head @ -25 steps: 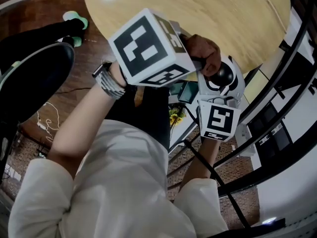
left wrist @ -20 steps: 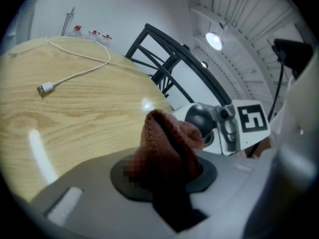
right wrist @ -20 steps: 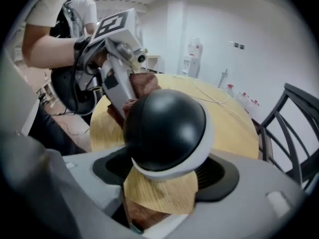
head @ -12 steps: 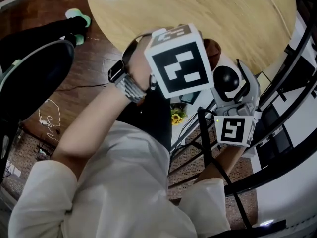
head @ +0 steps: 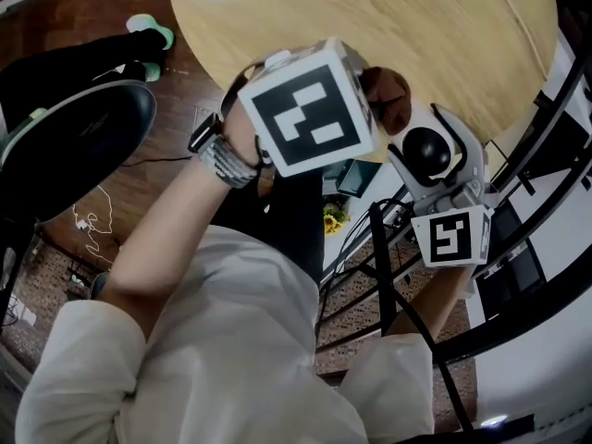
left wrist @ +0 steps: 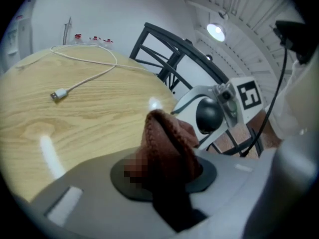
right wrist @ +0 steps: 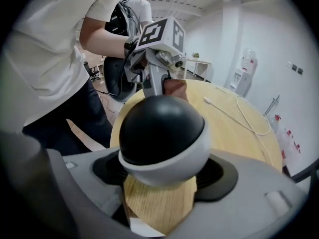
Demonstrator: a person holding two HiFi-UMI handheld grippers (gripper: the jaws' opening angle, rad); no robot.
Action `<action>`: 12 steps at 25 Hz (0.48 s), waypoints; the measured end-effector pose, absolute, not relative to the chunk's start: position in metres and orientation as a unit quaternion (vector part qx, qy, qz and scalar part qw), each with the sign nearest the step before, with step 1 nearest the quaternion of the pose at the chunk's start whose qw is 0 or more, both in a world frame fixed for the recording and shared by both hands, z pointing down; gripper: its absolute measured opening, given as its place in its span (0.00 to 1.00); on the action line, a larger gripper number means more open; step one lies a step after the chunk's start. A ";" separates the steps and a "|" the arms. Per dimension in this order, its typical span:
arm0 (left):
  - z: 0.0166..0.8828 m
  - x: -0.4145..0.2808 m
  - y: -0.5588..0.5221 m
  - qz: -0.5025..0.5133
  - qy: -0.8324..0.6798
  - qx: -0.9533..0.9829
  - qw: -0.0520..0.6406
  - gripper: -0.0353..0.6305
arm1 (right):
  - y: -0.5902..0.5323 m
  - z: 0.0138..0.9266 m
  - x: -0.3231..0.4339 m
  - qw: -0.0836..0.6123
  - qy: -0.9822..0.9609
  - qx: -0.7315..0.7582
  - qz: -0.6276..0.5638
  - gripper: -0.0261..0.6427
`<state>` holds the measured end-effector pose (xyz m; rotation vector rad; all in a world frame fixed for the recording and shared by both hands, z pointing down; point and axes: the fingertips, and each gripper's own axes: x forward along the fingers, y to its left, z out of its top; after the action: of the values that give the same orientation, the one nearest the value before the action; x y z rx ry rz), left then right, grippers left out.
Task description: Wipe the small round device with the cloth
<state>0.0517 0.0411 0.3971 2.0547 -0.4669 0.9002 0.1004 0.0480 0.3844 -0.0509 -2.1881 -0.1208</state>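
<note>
The small round device, a black ball face in a white shell, sits between the jaws of my right gripper, which is shut on it just off the round wooden table's edge. It fills the right gripper view as device. My left gripper is shut on a bunched brown cloth, seen close as cloth. The cloth is held up beside the device's upper left; whether they touch I cannot tell. The device shows just past the cloth.
A white USB cable lies on the far tabletop. A black chair seat stands at the left over the wood floor. Black metal frame bars run along the right side, close to my right gripper.
My left gripper has turned and shifted with the cloth beside the device. My right gripper and the device have drifted slightly right and down.
</note>
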 end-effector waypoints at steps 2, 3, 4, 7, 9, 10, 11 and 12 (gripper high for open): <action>0.375 0.046 0.037 0.282 -0.179 0.837 0.433 0.24 | 0.046 0.385 0.100 0.450 -0.892 0.002 -0.037 0.59; 0.360 0.041 0.033 0.234 -0.180 0.846 0.444 0.24 | 0.045 0.385 0.099 0.447 -0.894 0.014 -0.031 0.59; 0.345 0.035 0.027 0.183 -0.184 0.851 0.457 0.24 | 0.043 0.385 0.098 0.446 -0.894 0.027 -0.025 0.59; 0.300 0.025 0.008 0.050 -0.186 0.846 0.497 0.24 | 0.036 0.387 0.101 0.436 -0.896 0.086 0.012 0.59; 0.283 0.037 0.002 0.010 -0.166 0.840 0.516 0.24 | 0.028 0.389 0.104 0.425 -0.894 0.133 0.048 0.58; 0.280 0.046 0.002 0.009 -0.159 0.839 0.520 0.24 | 0.025 0.390 0.104 0.429 -0.889 0.149 0.057 0.58; 0.280 0.055 0.002 0.019 -0.157 0.841 0.518 0.24 | 0.023 0.391 0.104 0.439 -0.882 0.160 0.058 0.58; 0.283 0.063 0.003 0.038 -0.160 0.844 0.510 0.24 | 0.024 0.393 0.103 0.452 -0.874 0.167 0.057 0.58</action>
<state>0.0632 0.0032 0.2830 2.0320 -0.3855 0.0917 0.1025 0.0236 0.3926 0.4129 -2.1604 0.1405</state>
